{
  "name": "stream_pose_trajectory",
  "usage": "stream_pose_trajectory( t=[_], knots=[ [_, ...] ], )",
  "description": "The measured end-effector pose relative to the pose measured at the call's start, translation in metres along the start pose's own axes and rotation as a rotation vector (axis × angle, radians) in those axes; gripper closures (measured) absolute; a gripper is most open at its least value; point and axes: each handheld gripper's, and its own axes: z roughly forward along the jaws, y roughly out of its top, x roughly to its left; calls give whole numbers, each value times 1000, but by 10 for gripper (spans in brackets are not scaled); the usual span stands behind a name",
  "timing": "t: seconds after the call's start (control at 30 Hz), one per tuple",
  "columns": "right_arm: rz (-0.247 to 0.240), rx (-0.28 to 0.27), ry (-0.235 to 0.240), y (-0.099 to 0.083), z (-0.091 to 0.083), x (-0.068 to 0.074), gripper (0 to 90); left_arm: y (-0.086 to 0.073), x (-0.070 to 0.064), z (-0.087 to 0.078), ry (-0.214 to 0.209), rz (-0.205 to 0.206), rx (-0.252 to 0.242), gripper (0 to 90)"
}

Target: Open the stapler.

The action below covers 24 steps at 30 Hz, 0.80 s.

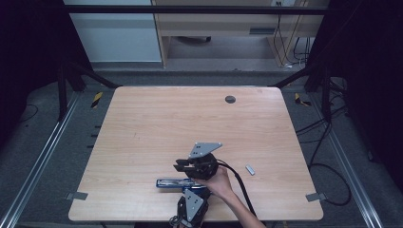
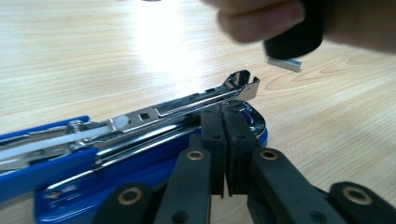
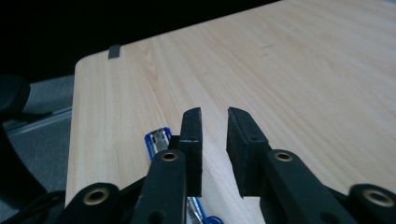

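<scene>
The blue stapler [image 1: 173,183] lay flat near the table's [image 1: 142,123] near edge, lengthwise along that edge and opened out, its chrome staple channel [image 2: 187,105] exposed and raised slightly above the blue base. A small grey strip, probably a block of staples [image 1: 250,169], rested on the table well right of the stapler, farther from that edge.

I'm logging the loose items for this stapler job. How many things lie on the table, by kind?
Blue stapler, lying opened: 1
Strip of staples: 1
Total: 2
</scene>
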Motion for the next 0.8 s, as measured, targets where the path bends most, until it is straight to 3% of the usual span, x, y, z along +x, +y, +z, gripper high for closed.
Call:
stream_pose_trajectory(
  t=[0.27,0.47,0.57,0.67,0.8],
  knots=[
    [58,-86,-112,-1,-36,-15,613,21,19,-13,-36,-18,-21,825],
    [94,-116,-185,-7,-63,-29,553,53,36,-17,-41,27,-46,784],
    [111,-123,-211,-10,-76,-36,534,71,45,-15,-59,44,-39,757],
    [121,-120,-250,-12,-89,-41,514,89,54,-12,-49,83,-31,738],
    [131,-106,-297,-17,-105,-48,504,113,66,-11,-80,85,-30,703]
  ],
)
